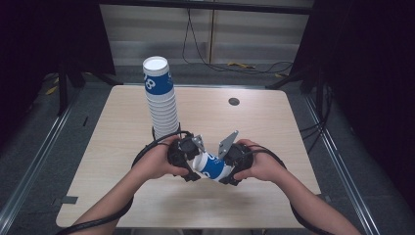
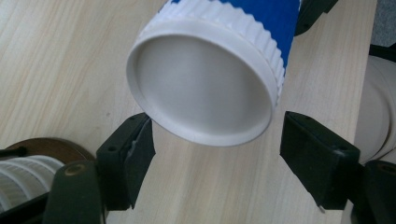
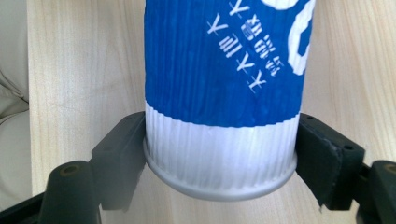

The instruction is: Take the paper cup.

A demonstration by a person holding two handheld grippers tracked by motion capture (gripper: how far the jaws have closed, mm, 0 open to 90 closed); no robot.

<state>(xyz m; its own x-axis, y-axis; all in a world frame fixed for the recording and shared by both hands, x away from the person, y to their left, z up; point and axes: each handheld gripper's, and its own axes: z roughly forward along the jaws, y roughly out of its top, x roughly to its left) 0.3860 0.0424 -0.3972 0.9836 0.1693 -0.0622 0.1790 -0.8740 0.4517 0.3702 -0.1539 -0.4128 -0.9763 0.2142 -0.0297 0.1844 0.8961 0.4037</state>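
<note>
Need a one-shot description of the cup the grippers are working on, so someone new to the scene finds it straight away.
Start at the light wooden table and find the tall leaning stack of cups near its middle. In front of that stack, between the person's two hands, a single blue-and-white ribbed paper cup lies tilted. Unlike the stacked cups, it is alone, with the right gripper clamped on it.

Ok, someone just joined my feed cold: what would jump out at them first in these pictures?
Probably the blue-and-white paper cup held on its side between both grippers at the table's near middle. The right gripper clamps its rim end, while the left gripper has open jaws around the cup's base, not yet pressing. Next, the tall leaning stack of cups standing just behind the left hand.
</note>
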